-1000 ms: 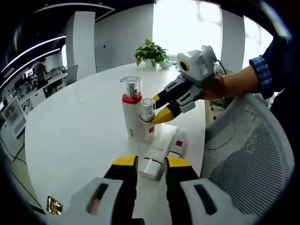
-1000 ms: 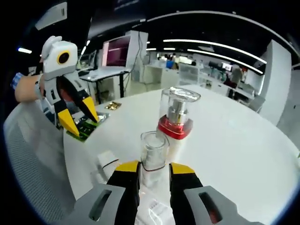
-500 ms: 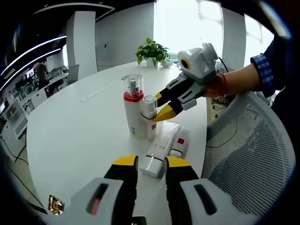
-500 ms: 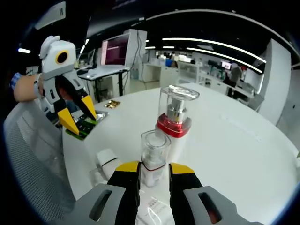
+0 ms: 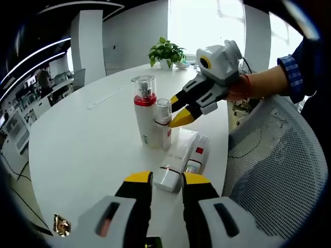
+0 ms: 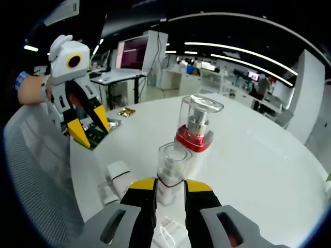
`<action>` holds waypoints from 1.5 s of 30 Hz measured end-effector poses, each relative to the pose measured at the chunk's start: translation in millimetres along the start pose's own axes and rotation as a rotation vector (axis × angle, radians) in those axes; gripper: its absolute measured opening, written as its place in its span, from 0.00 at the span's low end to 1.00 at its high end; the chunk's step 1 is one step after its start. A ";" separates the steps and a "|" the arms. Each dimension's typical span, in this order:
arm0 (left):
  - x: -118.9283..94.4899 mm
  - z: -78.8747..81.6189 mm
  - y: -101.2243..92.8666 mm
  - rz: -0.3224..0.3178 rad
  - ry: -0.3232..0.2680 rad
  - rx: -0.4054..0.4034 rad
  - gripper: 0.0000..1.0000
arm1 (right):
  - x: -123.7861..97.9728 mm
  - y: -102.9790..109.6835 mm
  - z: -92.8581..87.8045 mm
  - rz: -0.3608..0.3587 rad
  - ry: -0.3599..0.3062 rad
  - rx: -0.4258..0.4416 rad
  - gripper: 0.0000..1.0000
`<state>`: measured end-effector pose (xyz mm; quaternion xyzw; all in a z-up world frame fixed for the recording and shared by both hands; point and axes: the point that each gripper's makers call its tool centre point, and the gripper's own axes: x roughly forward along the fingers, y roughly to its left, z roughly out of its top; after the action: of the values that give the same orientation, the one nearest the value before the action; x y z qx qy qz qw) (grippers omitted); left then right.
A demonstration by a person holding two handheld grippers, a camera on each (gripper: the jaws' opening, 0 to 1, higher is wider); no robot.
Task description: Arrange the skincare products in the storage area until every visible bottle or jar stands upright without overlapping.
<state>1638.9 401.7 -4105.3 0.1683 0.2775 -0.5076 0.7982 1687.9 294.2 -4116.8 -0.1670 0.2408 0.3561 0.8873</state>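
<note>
Right gripper (image 6: 170, 186) flanks one of two upright bottles (image 5: 144, 111).

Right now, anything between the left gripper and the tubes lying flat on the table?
Nothing visible. The left gripper hangs open just short of the two lying tubes, with bare white table in the gap. The right gripper sits farther back at the small bottle beside the tall red-collared bottle, behind the tubes.
</note>
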 end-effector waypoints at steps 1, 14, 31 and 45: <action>-0.1 -0.1 0.1 0.001 0.001 0.002 0.17 | 0.1 0.7 0.2 0.003 -0.002 -0.003 0.14; -0.7 0.2 1.8 0.005 0.001 0.000 0.17 | -2.5 -4.4 -3.9 0.022 0.017 0.012 0.15; 1.3 -6.4 0.7 0.004 0.030 0.005 0.17 | -8.8 4.1 -30.5 0.092 0.139 -0.012 0.21; -4.5 -9.8 13.0 0.059 0.041 -0.004 0.17 | -20.8 -7.5 -36.3 0.150 0.234 -0.128 0.25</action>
<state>1646.4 415.9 -4110.4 0.1853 0.2896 -0.4796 0.8073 1668.9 260.5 -4134.6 -0.2452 0.3313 0.4140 0.8116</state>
